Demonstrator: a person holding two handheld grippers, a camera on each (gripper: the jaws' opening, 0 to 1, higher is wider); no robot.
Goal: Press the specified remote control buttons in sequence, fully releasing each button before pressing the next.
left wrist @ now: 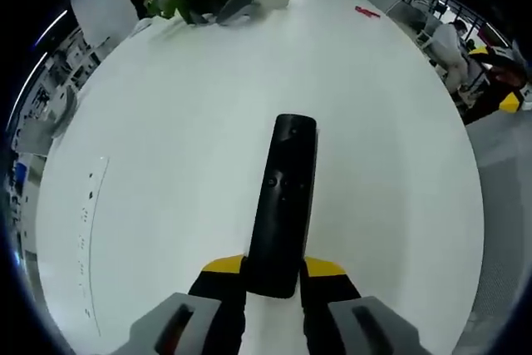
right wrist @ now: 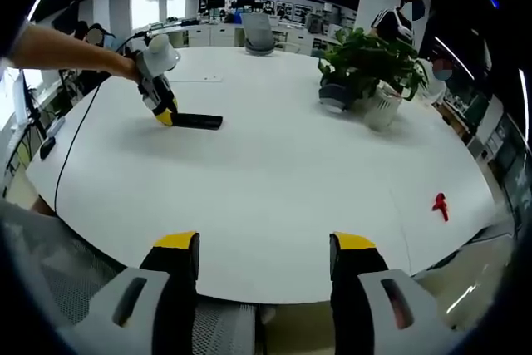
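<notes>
A black remote control (left wrist: 284,205) points away from me over the white table (left wrist: 183,147), its near end clamped between the yellow-tipped jaws of my left gripper (left wrist: 274,272). Small round buttons show on its upper face. From the right gripper view the same remote (right wrist: 197,121) lies far off at the left, held by the left gripper (right wrist: 163,113) in a person's hand. My right gripper (right wrist: 264,248) stands open near the table's front edge with nothing between its jaws.
A potted green plant (right wrist: 366,60) and a ribbed white jar (right wrist: 382,110) stand at the table's far side. A small red object (right wrist: 440,204) lies near the right edge. A pale ruler-like strip (left wrist: 90,230) lies at the left. Office chairs and people surround the table.
</notes>
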